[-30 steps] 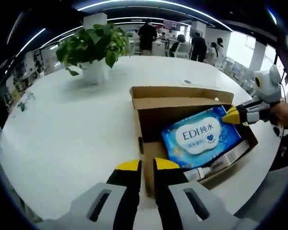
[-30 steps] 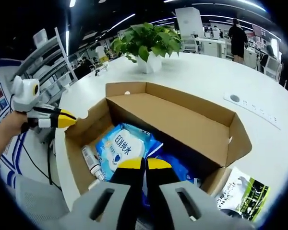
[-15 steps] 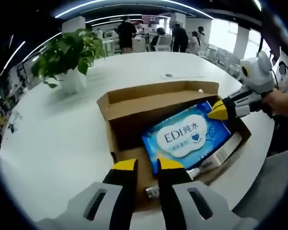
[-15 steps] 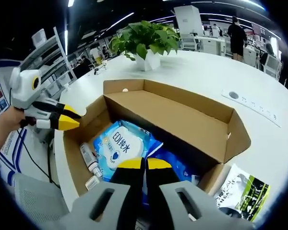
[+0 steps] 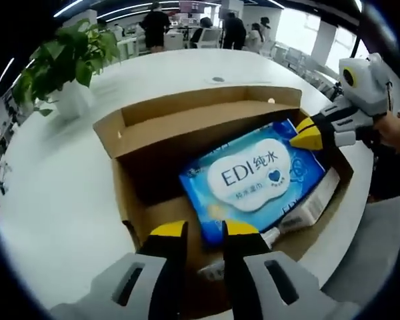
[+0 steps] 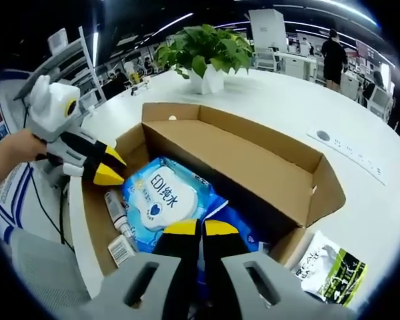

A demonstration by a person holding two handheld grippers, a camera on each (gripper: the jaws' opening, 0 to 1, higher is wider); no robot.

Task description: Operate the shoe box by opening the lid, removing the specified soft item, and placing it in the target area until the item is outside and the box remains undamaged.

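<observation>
Wipes pack (image 5: 257, 179) in open box (image 5: 147, 133); both tongs nrly shut.

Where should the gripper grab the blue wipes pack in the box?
Probably by a short end edge of the wipes pack, coming down from above through the open cardboard box. It lies flat with walls all round, and its soft edge can be pinched.

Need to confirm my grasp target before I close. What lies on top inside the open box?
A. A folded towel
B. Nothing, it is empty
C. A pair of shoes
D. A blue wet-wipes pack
D: the blue wet-wipes pack lies face up in the open cardboard box, over a small tube.
</observation>
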